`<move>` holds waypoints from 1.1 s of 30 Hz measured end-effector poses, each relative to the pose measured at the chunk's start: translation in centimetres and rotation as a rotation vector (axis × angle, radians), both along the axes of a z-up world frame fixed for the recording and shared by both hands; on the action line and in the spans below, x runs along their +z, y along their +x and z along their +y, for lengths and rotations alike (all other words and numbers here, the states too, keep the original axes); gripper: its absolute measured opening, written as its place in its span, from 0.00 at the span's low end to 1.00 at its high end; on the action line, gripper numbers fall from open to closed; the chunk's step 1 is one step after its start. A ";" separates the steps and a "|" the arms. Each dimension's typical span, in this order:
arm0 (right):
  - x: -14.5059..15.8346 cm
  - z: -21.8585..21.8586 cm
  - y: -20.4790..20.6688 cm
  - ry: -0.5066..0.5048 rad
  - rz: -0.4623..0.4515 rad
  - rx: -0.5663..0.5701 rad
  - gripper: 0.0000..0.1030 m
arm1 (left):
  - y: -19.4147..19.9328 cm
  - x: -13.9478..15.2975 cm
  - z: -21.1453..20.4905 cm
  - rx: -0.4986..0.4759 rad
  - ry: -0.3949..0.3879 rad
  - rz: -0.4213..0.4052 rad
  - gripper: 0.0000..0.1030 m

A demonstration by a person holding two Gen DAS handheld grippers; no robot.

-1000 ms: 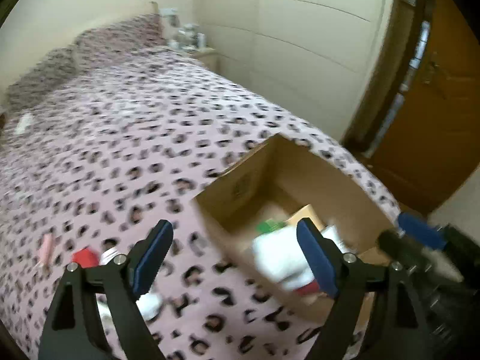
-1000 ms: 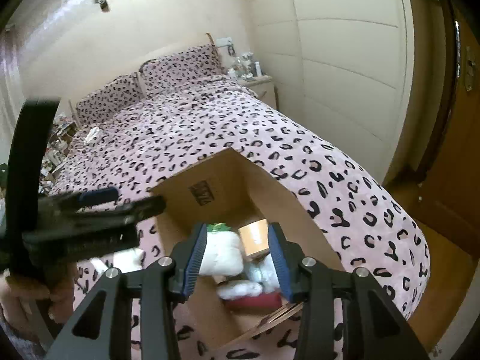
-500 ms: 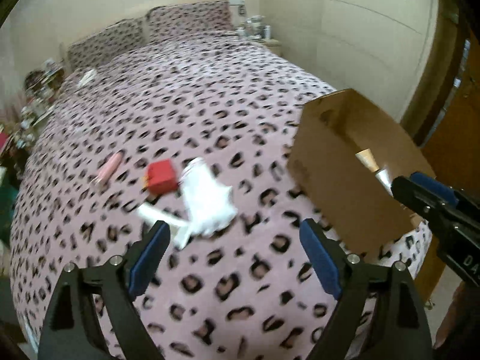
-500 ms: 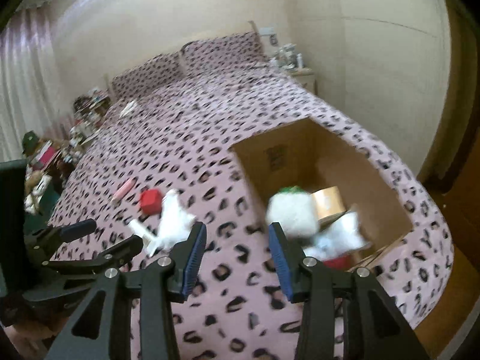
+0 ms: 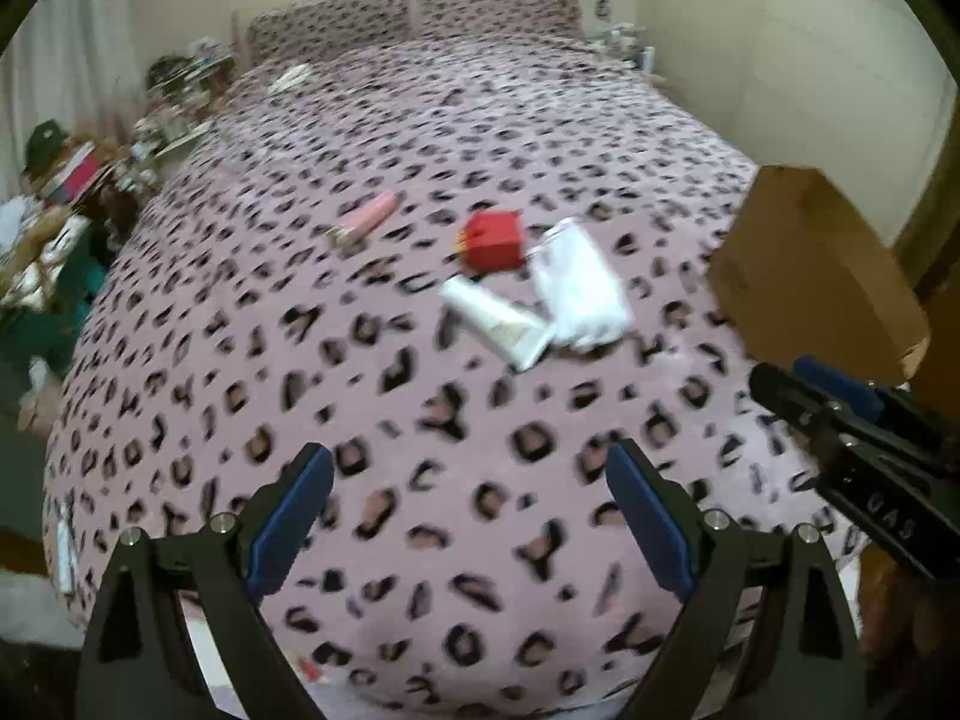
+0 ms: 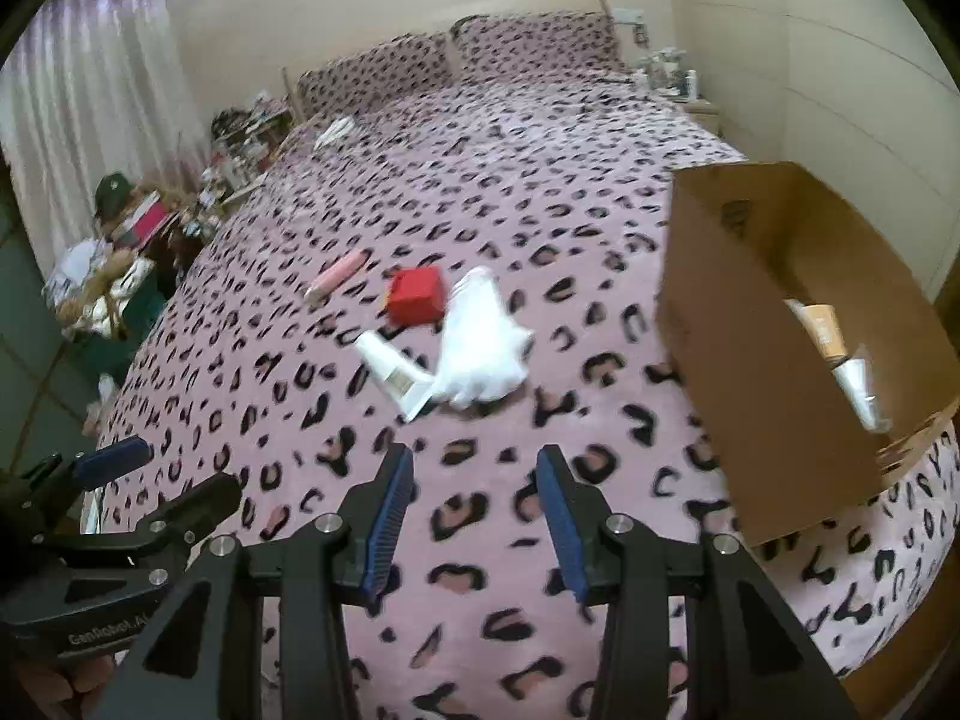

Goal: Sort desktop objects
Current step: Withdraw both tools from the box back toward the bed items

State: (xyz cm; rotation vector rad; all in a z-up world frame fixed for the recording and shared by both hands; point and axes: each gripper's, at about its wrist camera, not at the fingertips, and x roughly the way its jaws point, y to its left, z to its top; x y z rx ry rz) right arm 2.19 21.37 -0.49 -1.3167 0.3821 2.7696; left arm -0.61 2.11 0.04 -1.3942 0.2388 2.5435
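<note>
While the bed [image 6: 540, 180] carries a box [image 6: 750, 372] at its right edge, a white bag [image 6: 480, 342], tube [image 6: 393, 375], red box [image 6: 415, 297] and pink stick [image 6: 336, 276] lie mid-bed beyond both empty grippers, left [image 5: 468, 519] fingers wide, right [image 6: 474, 525] fingers narrow.

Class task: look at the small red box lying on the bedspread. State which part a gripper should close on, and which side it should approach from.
Grip the red box across its two flat opposite side faces, coming from above. It sits low on the soft bedspread, with a white pouch crowding one side.
</note>
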 end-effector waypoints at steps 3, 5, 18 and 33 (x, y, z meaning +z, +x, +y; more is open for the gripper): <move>-0.6 -2.0 0.1 0.008 -0.001 0.029 0.43 | 0.6 -0.9 -2.6 0.059 -0.006 -0.015 0.91; -1.0 -3.3 0.4 0.008 0.014 0.056 0.47 | 0.9 -1.4 -4.3 0.088 0.013 -0.032 0.91; -2.2 -8.0 0.0 0.047 -0.038 0.134 0.57 | 1.3 -3.2 -9.0 0.174 0.055 -0.070 0.91; -5.4 -7.3 -2.5 0.012 -0.135 0.106 0.57 | -2.3 -5.6 -10.9 0.188 0.071 -0.102 0.91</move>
